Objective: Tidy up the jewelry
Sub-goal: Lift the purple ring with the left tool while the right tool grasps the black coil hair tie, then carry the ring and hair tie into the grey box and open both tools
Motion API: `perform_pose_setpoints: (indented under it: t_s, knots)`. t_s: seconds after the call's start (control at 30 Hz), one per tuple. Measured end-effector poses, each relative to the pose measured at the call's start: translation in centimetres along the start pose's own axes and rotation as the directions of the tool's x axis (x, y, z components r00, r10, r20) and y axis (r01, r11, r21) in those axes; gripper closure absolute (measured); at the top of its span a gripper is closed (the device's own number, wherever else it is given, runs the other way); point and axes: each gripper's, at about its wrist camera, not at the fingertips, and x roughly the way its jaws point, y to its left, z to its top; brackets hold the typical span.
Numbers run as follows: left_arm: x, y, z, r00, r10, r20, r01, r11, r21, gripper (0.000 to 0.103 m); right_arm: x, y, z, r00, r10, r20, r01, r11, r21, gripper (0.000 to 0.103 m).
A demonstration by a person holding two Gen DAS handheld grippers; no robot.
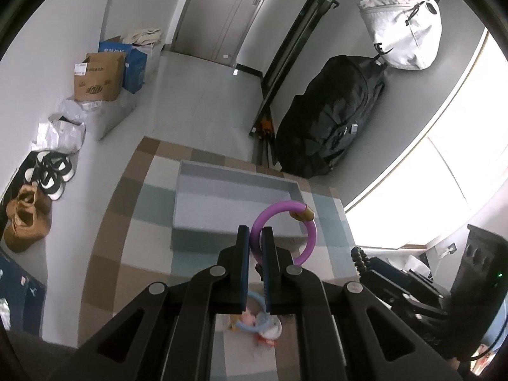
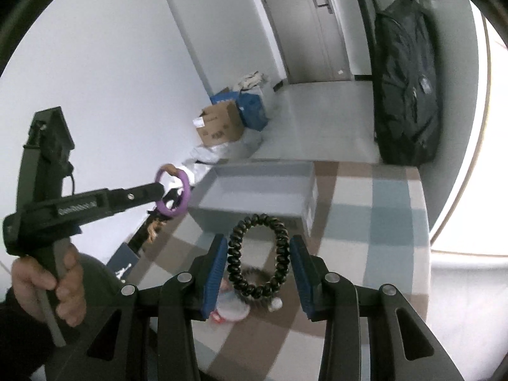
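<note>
Bracelets both lifted above checked cloth (image 2: 365,222): purple bracelet (image 1: 282,231) clamped edge-on in left gripper (image 1: 254,238), black beaded bracelet (image 2: 258,257) spanning right gripper (image 2: 258,254) pads, held across its width. Grey tray (image 2: 254,190) just ahead, prob. drop spot.

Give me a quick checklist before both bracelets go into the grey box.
1. Left gripper shut on purple bracelet: ok.
2. Right gripper clamps black beaded bracelet: ok; pads touch both sides.
3. Grey box open, on the checked cloth: ok.
4. Box interior free: ok, nothing seen inside.
5. Both bracelets lifted off the cloth: ok.
6. Loose items below the grippers staying put: cannot tell.
</note>
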Motion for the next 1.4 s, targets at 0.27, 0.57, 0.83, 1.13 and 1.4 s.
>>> perform_pose_setpoints:
  t_s: [0.27, 0.57, 0.83, 1.13, 1.4]
  knots:
    - [2.9, 0.7, 2.6, 0.999, 0.009, -0.035, -0.009, 1.0, 0.019, 0.1, 3.8, -0.1, 4.6, 0.999, 0.036, -0.015, -0.036, 0.999, -0.016, 0.064]
    - [5.5, 2.1, 3.5, 0.998, 0.013, -0.067, -0.013, 1.0, -0.004, 0.1, 9.1, -1.1, 6.9, 0.996, 0.04, -0.08, -0.04, 0.999, -0.008, 0.064]
    - [7.3, 3.0, 3.3, 0.993, 0.024, -0.117, -0.028, 0.999, -0.029, 0.1, 12.0, -1.9, 6.5, 0.987, 0.068, -0.142, -0.062, 0.997, 0.044, 0.063]
    - [8.5, 2.6, 3.8, 0.99, 0.02, -0.141, -0.023, 1.0, -0.02, 0.1, 13.3, -2.3, 6.0, 0.981, 0.082, -0.174, -0.07, 0.995, 0.078, 0.058]
    - [9.0, 2.3, 4.4, 0.987, 0.001, -0.161, -0.002, 1.0, -0.008, 0.084, 12.0, -2.4, 6.7, 0.993, 0.049, -0.105, -0.045, 0.998, 0.044, 0.025]
